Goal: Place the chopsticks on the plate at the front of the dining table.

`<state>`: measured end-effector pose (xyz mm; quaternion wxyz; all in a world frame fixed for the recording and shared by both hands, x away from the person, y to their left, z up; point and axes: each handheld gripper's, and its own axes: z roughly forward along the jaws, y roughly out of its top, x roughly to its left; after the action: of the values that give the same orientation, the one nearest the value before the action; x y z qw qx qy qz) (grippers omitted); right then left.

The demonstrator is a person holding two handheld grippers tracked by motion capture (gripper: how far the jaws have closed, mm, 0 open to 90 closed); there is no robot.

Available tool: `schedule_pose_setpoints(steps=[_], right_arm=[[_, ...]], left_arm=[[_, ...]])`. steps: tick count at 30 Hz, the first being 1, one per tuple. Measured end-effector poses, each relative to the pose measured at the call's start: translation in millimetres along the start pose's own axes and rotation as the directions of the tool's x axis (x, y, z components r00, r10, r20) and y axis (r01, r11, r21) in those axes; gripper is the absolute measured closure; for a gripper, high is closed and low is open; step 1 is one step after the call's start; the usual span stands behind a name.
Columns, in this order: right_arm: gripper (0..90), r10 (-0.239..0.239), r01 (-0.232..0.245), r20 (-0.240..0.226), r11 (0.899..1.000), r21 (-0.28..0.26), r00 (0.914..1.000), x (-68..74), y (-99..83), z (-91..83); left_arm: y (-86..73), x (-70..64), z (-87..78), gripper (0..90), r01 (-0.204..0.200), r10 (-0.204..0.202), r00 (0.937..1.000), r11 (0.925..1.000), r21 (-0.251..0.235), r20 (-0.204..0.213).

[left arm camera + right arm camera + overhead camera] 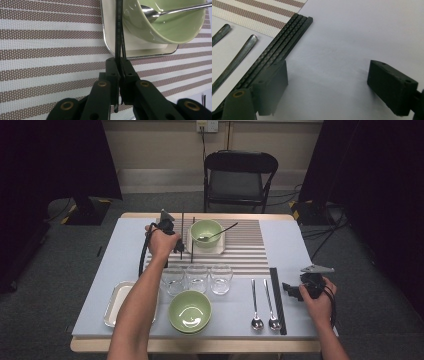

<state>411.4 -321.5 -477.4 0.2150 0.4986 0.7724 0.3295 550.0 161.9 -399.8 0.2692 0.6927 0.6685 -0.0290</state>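
On the striped placemat (240, 251), beside the small tray (140, 48), the left gripper (119, 72) pinches a black chopstick (118, 27) near its lower end. Thin, stiff and probably slick, it likely needs a firm mid-shaft grip. The right gripper (327, 82) rests spread.

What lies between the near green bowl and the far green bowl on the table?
In the high view, a row of three empty glasses stands between the near bowl and the far bowl, then a bare stretch of striped mat.
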Motion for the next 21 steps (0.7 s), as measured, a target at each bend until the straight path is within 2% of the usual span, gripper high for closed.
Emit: schedule_pose_setpoints(steps=[13,17,18,21], right_arm=[[15.5,0.001,-0.001,0.0,1.0,0.0,1.0,0.1,0.0,0.0],[15.4,-0.001,0.001,0.0,1.0,-0.001,1.0,-0.1,0.0,0.0],[15.4,0.001,-0.001,0.001,1.0,-0.001,1.0,0.0,0.0,0.0],[15.5,0.001,-0.001,0.0,1.0,0.0,1.0,0.1,0.0,0.0]], left_arm=[[-0.4,1.4,1.7,87.1,0.022,-0.022,0.9997,0.9997,0.006,-0.007],[-0.2,2.3,2.4,87.1,0.016,-0.015,0.9999,0.9998,0.016,-0.005],[-0.1,3.2,2.6,87.1,0.003,-0.002,1.0,0.9998,0.021,-0.009],[-0.2,2.6,4.1,87.1,0.018,-0.018,0.9998,0.9997,0.018,-0.004]])
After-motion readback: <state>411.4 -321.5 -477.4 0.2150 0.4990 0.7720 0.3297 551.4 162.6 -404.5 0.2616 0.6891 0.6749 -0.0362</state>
